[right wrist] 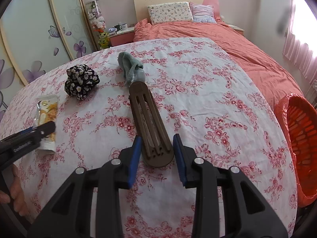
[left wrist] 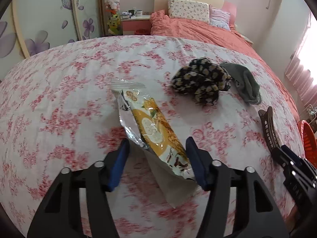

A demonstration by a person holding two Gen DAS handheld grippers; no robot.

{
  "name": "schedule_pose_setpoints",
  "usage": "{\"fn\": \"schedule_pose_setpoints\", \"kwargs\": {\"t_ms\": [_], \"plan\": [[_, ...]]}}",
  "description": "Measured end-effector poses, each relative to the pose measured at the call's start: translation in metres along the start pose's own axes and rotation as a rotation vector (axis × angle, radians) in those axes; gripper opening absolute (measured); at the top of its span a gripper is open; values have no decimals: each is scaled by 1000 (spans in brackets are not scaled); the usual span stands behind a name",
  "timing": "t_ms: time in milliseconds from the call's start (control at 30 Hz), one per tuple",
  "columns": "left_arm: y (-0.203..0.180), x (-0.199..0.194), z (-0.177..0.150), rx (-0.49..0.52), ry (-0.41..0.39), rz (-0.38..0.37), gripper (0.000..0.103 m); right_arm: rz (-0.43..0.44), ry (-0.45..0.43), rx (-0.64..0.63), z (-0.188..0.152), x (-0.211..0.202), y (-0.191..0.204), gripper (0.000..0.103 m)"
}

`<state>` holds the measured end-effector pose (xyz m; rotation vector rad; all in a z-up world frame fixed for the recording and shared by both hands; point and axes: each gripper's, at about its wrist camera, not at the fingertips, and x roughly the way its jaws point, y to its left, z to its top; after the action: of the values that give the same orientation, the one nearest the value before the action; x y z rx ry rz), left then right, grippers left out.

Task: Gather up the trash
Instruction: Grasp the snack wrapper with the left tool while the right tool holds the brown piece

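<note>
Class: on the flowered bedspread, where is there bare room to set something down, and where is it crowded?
Free: the broad stretch between the brown hair clip and the orange basket, and beyond the grey sock. Crowded: around the snack wrapper, floral scrunchie and sock.

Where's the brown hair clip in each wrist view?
Left wrist: brown hair clip at right edge, its near end in the right gripper.
Right wrist: hair clip centre, running up from between the blue pads.
Shared landmark: black floral scrunchie.
</note>
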<state>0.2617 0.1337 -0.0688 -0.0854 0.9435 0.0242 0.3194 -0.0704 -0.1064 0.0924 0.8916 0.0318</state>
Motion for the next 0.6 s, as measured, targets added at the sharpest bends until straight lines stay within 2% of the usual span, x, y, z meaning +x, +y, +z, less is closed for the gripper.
{"fn": "schedule_pose_setpoints", "kwargs": {"t_ms": [167, 300, 400, 567, 600], "plan": [[19, -4, -2, -5, -2, -5, 60, 19, 0, -2, -3, -2, -1, 33], [18, -3, -1, -16, -13, -4, 62, 49, 3, 33, 3, 2, -4, 43], [15, 0, 0, -26, -25, -5, 62, 61, 3, 40, 10, 6, -1, 44], [10, 4, 2, -6, -45, -1, 62, 29, 9, 14, 20, 18, 8, 43], [9, 5, 3, 1, -48, 0, 61, 21, 3, 8, 20, 18, 8, 39]]}}
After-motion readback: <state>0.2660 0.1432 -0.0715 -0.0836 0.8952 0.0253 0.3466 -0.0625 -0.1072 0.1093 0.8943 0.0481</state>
